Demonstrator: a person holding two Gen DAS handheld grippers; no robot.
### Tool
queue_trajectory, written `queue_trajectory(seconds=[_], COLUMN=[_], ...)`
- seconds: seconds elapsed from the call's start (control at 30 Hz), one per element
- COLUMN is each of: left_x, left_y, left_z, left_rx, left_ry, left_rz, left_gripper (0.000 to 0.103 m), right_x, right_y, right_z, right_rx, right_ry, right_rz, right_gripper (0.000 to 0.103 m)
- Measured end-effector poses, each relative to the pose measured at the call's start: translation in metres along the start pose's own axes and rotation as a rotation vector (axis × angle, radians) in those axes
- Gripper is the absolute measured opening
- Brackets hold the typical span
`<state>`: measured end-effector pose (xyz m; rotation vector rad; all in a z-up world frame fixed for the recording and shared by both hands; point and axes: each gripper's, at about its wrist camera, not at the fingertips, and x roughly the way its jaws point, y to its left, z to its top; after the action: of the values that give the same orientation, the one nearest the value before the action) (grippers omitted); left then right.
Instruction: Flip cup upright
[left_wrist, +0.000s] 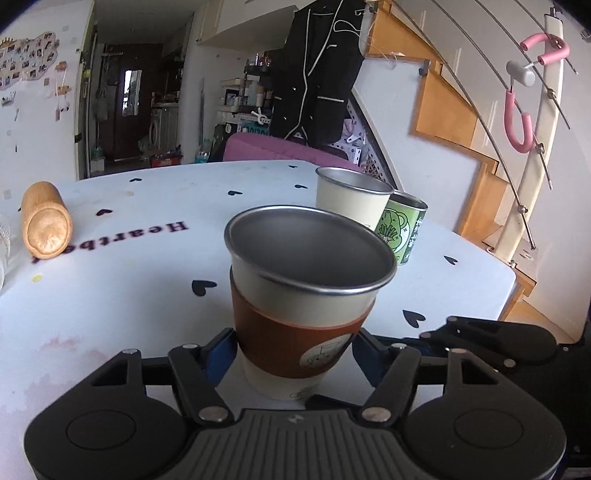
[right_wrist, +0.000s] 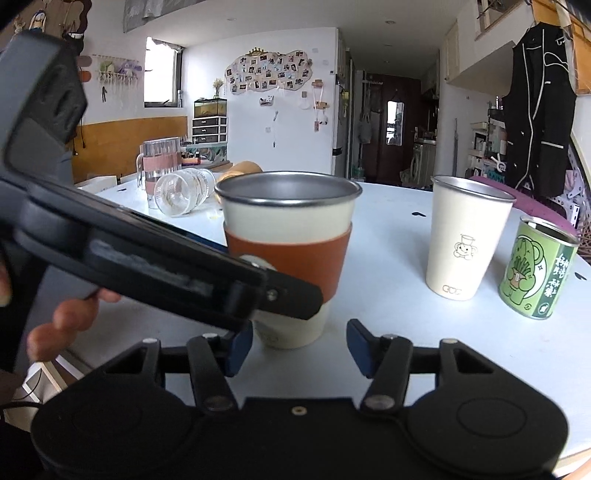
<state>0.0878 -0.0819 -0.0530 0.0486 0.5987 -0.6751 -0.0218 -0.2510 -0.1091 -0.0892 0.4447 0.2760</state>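
A cream metal cup with a brown sleeve (left_wrist: 306, 295) stands upright, mouth up, on the white table (left_wrist: 129, 295). My left gripper (left_wrist: 293, 356) has its blue pads against the cup's sleeve on both sides, shut on it. In the right wrist view the same cup (right_wrist: 291, 254) stands just beyond my right gripper (right_wrist: 299, 345), which is open and empty, its pads short of the cup. The left gripper's body (right_wrist: 147, 258) crosses that view from the left and reaches the cup.
A plain cream cup (right_wrist: 465, 236) and a green printed can (right_wrist: 535, 269) stand upright to the right. A clear glass (right_wrist: 184, 192) lies on its side by a glass pitcher (right_wrist: 159, 162) at the far left. A wooden cup (left_wrist: 46, 221) lies on its side.
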Motion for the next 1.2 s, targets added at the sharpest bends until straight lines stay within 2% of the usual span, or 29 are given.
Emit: queue_trajectory(seconds=[0.6, 1.1, 1.17, 1.2], left_x=[0.071, 0.083, 0.076, 0.069], left_y=[0.005, 0.005, 0.007, 0.007], left_z=[0.05, 0.055, 0.053, 0.051], left_rx=[-0.014, -0.036, -0.053, -0.062], left_ry=[0.0, -0.033, -0.043, -0.056], left_rz=[0.044, 0.076, 0.086, 0.094], left_gripper=[0.068, 0.069, 0.083, 0.086], right_x=[-0.013, -0.021, -0.022, -0.023], right_y=[-0.015, -0.013, -0.012, -0.012], right_z=[-0.011, -0.011, -0.009, -0.008], right_rx=[0.045, 0.056, 0.054, 0.054], right_ry=[0.004, -0.015, -0.022, -0.024], right_rz=[-0.083, -0.108, -0.109, -0.109], right_gripper=[0.056, 0.056, 0.056, 0.056])
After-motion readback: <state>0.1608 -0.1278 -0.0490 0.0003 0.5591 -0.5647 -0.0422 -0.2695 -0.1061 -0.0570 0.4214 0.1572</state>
